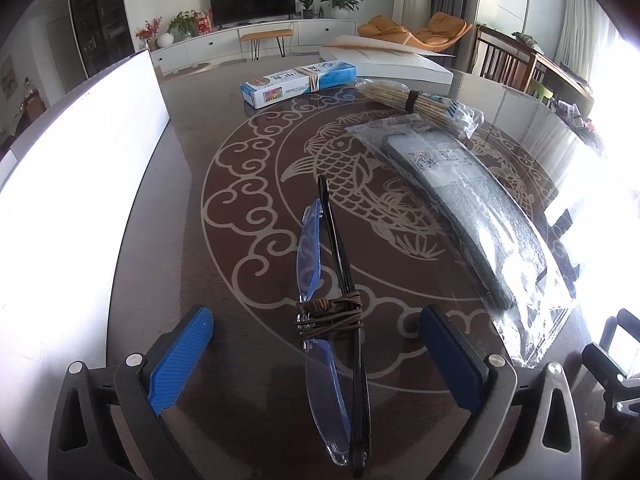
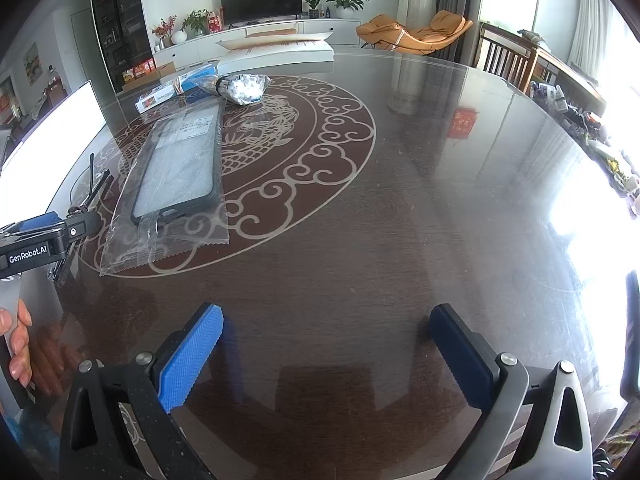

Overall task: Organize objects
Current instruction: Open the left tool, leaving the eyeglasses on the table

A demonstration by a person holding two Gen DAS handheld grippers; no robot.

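Note:
Folded glasses (image 1: 336, 320) with blue-tinted lenses, black arms and a brown cord wound round the middle lie on the dark glass table (image 1: 224, 360). My left gripper (image 1: 316, 320) is open with one finger on each side of them, not touching. A phone case in a clear bag (image 1: 472, 216) lies to the right, a bundle of cotton swabs (image 1: 424, 106) behind it, and a blue toothpaste box (image 1: 298, 82) further back. My right gripper (image 2: 326, 320) is open and empty over bare table. The bagged case (image 2: 178, 168) lies to its left.
A white box (image 1: 80, 184) stands along the table's left side. A flat white carton (image 1: 392, 62) lies at the far edge. The left gripper's body (image 2: 36, 240) and a hand (image 2: 18, 340) show at the left of the right wrist view. Chairs stand at the right.

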